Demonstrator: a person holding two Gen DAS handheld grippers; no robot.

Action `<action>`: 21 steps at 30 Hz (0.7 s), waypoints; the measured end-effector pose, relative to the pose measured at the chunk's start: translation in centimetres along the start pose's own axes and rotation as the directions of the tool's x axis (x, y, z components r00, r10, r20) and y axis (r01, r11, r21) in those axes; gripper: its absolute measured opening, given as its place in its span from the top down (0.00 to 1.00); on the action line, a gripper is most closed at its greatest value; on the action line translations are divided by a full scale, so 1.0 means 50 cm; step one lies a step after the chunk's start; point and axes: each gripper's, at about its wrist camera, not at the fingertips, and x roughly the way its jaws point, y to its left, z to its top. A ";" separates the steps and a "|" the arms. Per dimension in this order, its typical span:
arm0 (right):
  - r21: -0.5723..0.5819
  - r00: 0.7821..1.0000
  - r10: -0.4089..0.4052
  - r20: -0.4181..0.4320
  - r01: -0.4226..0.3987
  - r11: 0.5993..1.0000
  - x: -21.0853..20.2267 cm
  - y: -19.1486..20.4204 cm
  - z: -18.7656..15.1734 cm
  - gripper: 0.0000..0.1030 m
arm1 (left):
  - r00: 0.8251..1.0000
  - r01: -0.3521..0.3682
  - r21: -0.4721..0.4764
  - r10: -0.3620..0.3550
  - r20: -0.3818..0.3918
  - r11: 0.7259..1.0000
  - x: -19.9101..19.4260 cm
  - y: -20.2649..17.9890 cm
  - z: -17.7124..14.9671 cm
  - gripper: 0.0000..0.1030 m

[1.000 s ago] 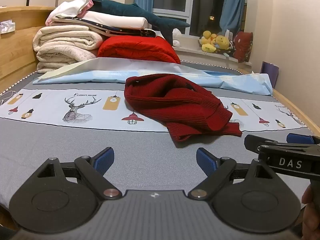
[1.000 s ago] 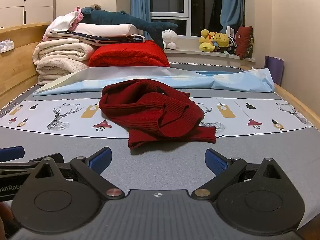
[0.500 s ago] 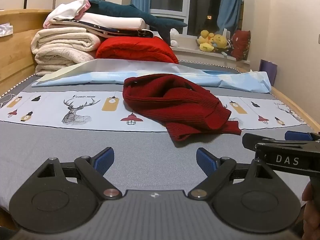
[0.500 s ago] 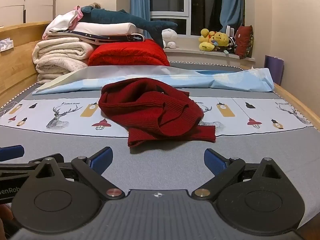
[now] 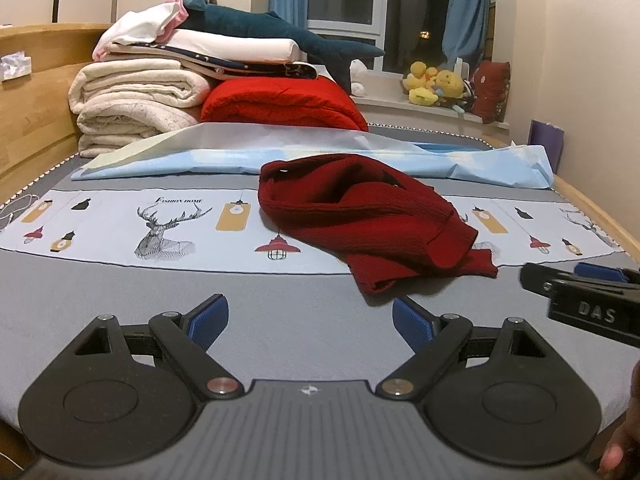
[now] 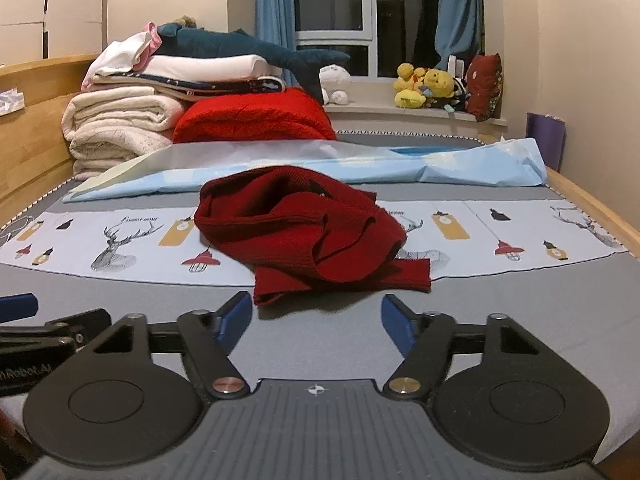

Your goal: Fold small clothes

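A: Where is the sweater (image 5: 368, 220) right now?

B: It lies crumpled on the bed (image 5: 280, 316), half on the printed strip with the deer and lamps (image 5: 168, 224) and half on the plain grey cover. 1 ribbed edge trails toward the near side, closest to the claws. Nothing is folded yet, so I judge the task is only starting.

A: And the claws?

B: The left claw (image 5: 310, 318) has its blue pads spread wide and holds nothing; it hangs over bare grey cover, just short of the trailing edge. The right claw (image 6: 316, 314) is also wide open and empty, and that near edge of the sweater sits right ahead between its fingertips in the right wrist view. Each camera also catches the other claw at its side, so the 2 are held side by side, low and level with the bed.

A: Why hold them like that?

B: My guess is that open jaws let each one pinch a layer of knit at once, and coming in low suits a thin edge that lies flat.

A: What else is on the bed?

B: A pale blue sheet (image 5: 480, 164) lies across just behind the sweater, and further back there is a stack of blankets (image 5: 136, 100) with a plush shark (image 5: 256, 28) on top. All of that is well apart from the claws.

A: Any risk?

B: The heap hides its sleeves, so it probably needs to be spread flat first.
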 end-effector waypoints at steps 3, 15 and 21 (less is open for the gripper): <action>-0.005 1.000 -0.014 0.010 0.014 1.000 0.015 -0.013 0.018 0.32 | 1.000 -0.005 0.010 0.005 -0.004 1.000 0.031 0.010 0.037 0.11; -0.014 0.996 0.030 -0.089 -0.032 0.999 0.295 -0.034 0.094 0.30 | 0.999 -0.032 0.060 0.032 0.000 0.998 0.220 0.066 0.146 0.11; -0.078 0.988 -0.004 -0.157 -0.008 0.997 0.489 0.002 0.097 0.23 | 0.990 -0.086 -0.015 0.084 -0.111 0.996 0.266 0.130 0.168 0.11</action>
